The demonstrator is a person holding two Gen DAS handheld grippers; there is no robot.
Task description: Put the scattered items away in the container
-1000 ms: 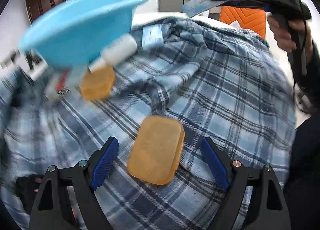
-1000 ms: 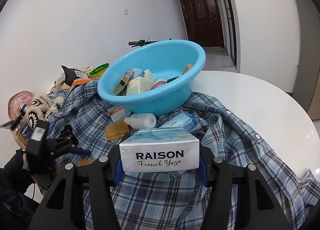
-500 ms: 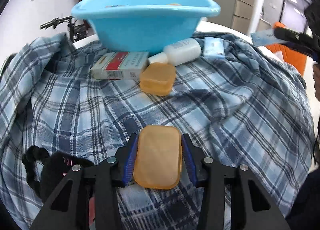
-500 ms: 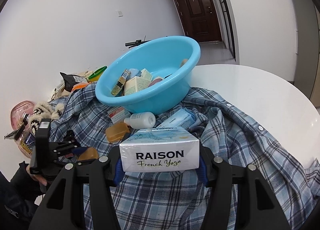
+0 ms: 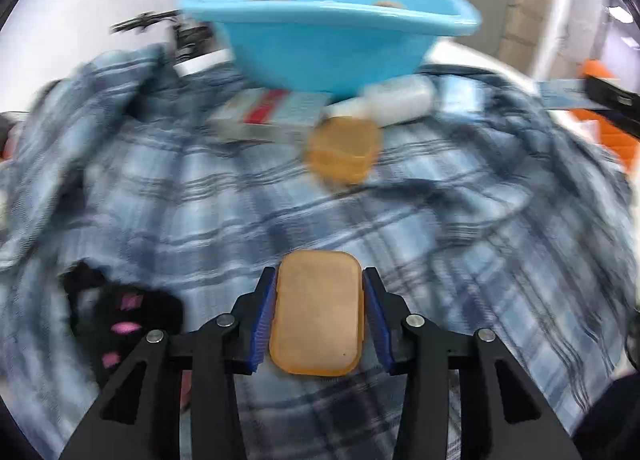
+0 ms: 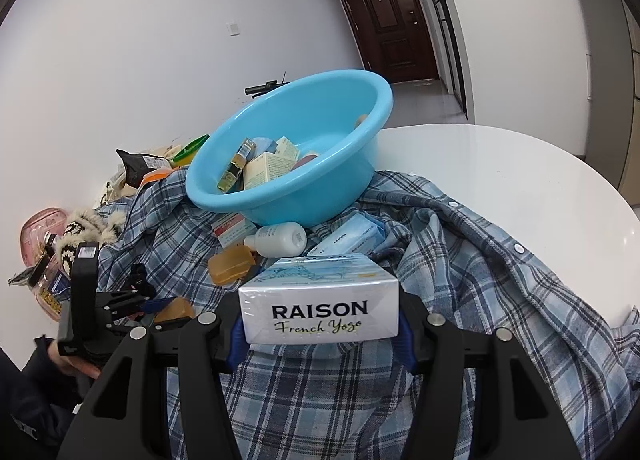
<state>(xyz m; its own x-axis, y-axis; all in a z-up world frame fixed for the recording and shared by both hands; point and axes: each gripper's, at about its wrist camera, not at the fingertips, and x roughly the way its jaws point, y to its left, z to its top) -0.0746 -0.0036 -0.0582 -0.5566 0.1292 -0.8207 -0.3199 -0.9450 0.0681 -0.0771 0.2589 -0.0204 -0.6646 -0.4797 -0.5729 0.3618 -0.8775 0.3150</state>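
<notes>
Left claw (image 5: 319, 316) is clamped on an amber soap case (image 5: 318, 314), blue pads (image 5: 265, 316) pressing its two long sides, so the case's long axis runs straight along the fingers and points up the scene toward the light-blue basin (image 5: 328, 44). That basin sits dead ahead and far, perched on the crumpled blue plaid shirt (image 5: 460, 228) that covers the near part of the white round surface (image 6: 500, 180). Between case and basin lies the remaining clutter: a second amber case (image 5: 342, 150), a white bottle (image 5: 394, 100) on its side and a red-and-white carton (image 5: 264, 116), all tucked against the basin's near wall, with a pale blue packet (image 6: 350, 238) just right of the bottle.

Right claw (image 6: 320, 330) pinches a white RAISON box (image 6: 320, 310) across its short ends, broad face toward the camera, and from here the basin stands ahead and slightly left, its open mouth tilted this way with small cartons already inside.

Judging by the two views, both claws have a similar reach to cover; the left one approaches the basin square-on. Either load must rise over the rim, and the left path passes above that loose second case.
</notes>
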